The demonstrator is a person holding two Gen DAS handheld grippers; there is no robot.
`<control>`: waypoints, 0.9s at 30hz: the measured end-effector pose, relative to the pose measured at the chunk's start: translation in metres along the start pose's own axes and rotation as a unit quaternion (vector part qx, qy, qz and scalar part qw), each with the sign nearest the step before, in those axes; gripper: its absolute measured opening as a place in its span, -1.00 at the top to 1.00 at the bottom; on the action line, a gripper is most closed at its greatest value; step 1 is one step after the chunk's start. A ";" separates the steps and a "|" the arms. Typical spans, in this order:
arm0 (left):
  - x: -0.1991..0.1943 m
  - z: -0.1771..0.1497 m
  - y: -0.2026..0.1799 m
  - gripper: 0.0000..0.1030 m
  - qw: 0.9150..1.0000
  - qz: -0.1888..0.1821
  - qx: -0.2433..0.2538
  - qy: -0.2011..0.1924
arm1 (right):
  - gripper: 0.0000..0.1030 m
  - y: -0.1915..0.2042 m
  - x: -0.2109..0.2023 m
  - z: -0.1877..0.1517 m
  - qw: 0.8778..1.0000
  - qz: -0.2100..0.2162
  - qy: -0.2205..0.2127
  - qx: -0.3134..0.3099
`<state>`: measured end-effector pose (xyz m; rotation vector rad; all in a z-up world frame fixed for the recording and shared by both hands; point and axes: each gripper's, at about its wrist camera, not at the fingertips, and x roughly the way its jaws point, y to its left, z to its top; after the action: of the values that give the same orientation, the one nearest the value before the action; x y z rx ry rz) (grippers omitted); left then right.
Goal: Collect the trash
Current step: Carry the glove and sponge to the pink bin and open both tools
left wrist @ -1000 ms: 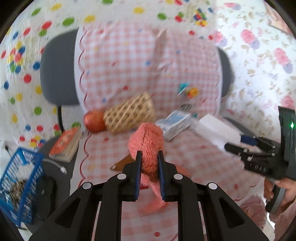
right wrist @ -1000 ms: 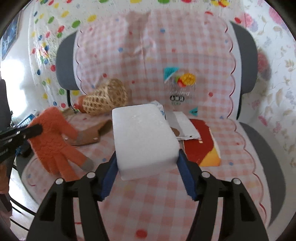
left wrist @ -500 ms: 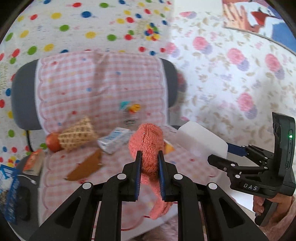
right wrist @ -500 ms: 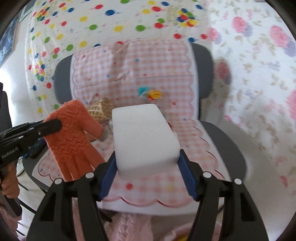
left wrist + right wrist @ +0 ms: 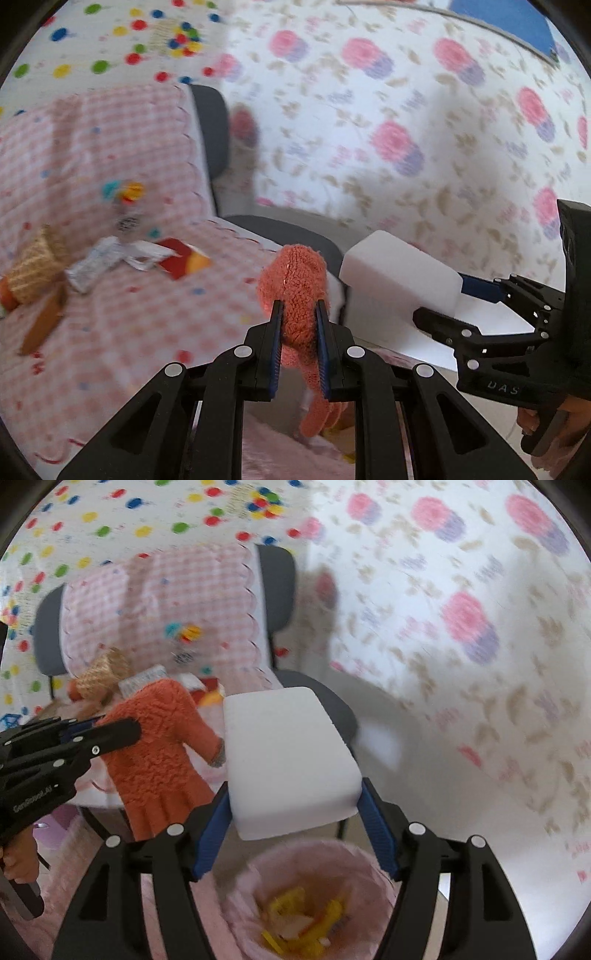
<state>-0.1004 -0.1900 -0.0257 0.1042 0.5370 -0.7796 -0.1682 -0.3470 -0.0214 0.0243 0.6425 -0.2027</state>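
Here, an orange knitted glove (image 5: 295,288) is pinched between the narrow jaws of the left hand-held gripper (image 5: 298,350), its fingers hanging below the pads. A white foam block (image 5: 288,753) is carried by the right hand-held gripper (image 5: 295,830), whose jaws have just been opening, the block lying between the blue pads. Directly below it, a pink-lined bin (image 5: 376,867) with yellow scraps is seen. Wrappers (image 5: 122,258) are left on the chair's checked cover (image 5: 122,325).

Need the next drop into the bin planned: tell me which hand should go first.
Right, probably. Its tongs carry the white foam block almost directly over the pink-lined bin; the left tongs hold the orange glove farther aside.
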 end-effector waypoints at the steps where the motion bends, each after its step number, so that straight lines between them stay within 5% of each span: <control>1: 0.005 -0.003 -0.005 0.66 1.000 -0.009 0.000 0.003 | -0.29 -0.003 -0.001 -0.005 1.000 -0.004 0.005 0.004; 8: 0.032 -0.021 -0.026 0.66 0.999 -0.037 -0.001 0.027 | -0.30 -0.030 -0.001 -0.047 0.998 -0.041 0.047 0.025; 18: 0.074 -0.030 -0.041 0.65 0.995 -0.057 -0.001 0.076 | -0.31 -0.051 0.023 -0.070 0.994 -0.038 0.087 0.049; 23: 0.085 -0.032 -0.047 0.46 0.994 -0.066 0.003 0.090 | -0.42 -0.058 0.036 -0.076 0.992 -0.028 0.103 0.063; 25: 0.087 -0.032 -0.049 0.17 0.994 -0.062 0.008 0.091 | -0.55 -0.060 0.040 -0.078 0.992 -0.026 0.108 0.066; 27: 0.086 -0.032 -0.047 0.09 0.994 -0.058 0.008 0.087 | -0.59 -0.060 0.041 -0.079 0.991 -0.026 0.110 0.067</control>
<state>-0.0966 -0.2695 -0.0908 0.1573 0.7081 -0.8939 -0.1947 -0.4065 -0.1070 0.1615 0.8482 -0.2967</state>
